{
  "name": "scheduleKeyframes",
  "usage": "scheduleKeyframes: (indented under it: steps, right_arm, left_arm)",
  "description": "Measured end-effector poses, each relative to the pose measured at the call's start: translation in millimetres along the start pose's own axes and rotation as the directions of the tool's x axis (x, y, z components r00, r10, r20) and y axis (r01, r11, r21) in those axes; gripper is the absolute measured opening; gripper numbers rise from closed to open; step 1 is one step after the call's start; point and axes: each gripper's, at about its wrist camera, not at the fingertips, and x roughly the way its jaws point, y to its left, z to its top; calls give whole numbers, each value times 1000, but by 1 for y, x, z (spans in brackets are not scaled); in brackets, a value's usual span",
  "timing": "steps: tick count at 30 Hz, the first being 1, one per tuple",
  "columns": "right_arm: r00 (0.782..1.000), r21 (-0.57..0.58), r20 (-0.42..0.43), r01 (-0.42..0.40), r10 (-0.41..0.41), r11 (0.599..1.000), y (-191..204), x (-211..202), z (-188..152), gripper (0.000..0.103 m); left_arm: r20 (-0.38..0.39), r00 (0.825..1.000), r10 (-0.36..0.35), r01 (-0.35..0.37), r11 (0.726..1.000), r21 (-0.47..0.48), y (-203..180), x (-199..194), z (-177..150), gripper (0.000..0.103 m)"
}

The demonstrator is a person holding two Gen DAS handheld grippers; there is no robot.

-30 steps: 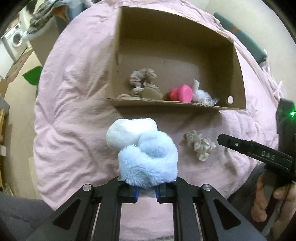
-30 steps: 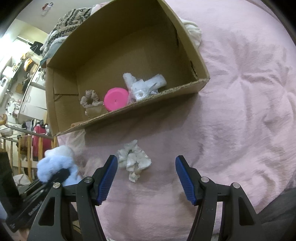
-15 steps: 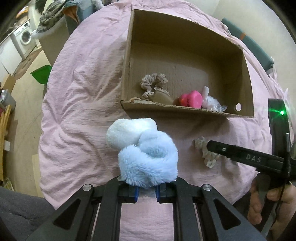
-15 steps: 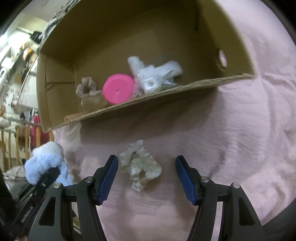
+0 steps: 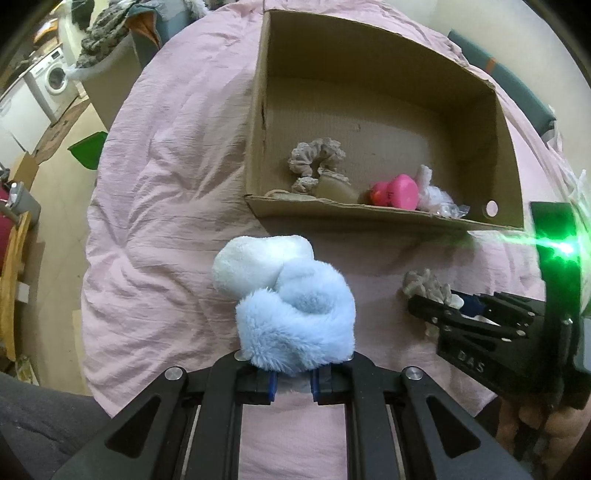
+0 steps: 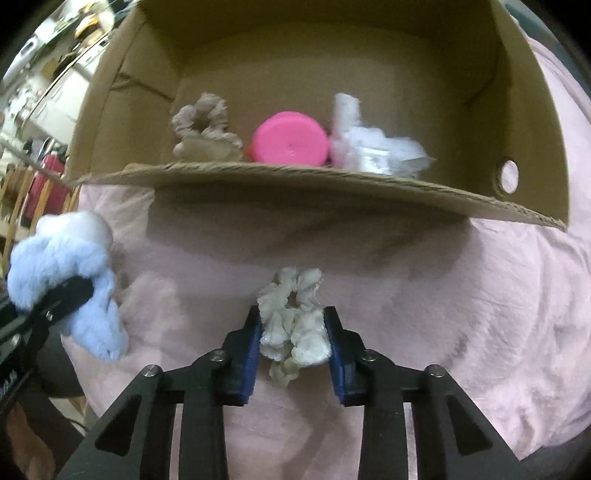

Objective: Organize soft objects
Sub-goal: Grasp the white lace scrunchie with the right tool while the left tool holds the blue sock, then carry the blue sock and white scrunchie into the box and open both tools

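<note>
My left gripper [image 5: 293, 376] is shut on a fluffy blue and white plush [image 5: 291, 299], held above the pink bedspread; the plush also shows at the left of the right wrist view [image 6: 62, 280]. My right gripper [image 6: 293, 350] has closed around a cream scrunchie [image 6: 291, 325] that lies on the bedspread just in front of the cardboard box [image 6: 332, 184]; its pads touch both sides. The scrunchie also shows in the left wrist view [image 5: 424, 286]. The box [image 5: 369, 216] holds a beige scrunchie [image 5: 314, 162], a pink round object [image 5: 397, 192] and a white crinkly bundle [image 5: 436, 197].
The pink bedspread [image 5: 166, 184] covers a rounded bed. Left of it are the floor, a green object [image 5: 88, 149], a washing machine [image 5: 51, 81] and a pile of clothes [image 5: 107, 29]. A teal cushion [image 5: 517, 92] lies beyond the box.
My right gripper moved forward over the cream scrunchie and closed its jaws around it. My left gripper kept hold of the plush and drew slightly back from the box.
</note>
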Motion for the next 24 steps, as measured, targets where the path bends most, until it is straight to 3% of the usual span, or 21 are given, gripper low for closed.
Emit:
scheduleKeyframes:
  steps: [2, 18, 24]
  right_arm:
    - [1000, -21, 6, 1, -1, 1000, 4, -2, -2, 23]
    - [993, 21, 86, -84, 82, 996, -9, -57, -24, 22]
    - [979, 37, 152, -143, 136, 989, -21, -85, -30, 22]
  left_arm:
    - [0, 1000, 7, -7, 1000, -4, 2, 0, 0, 12]
    - [75, 996, 54, -55, 998, 15, 1, -14, -2, 12]
    - [153, 987, 54, -53, 999, -6, 6, -38, -2, 12]
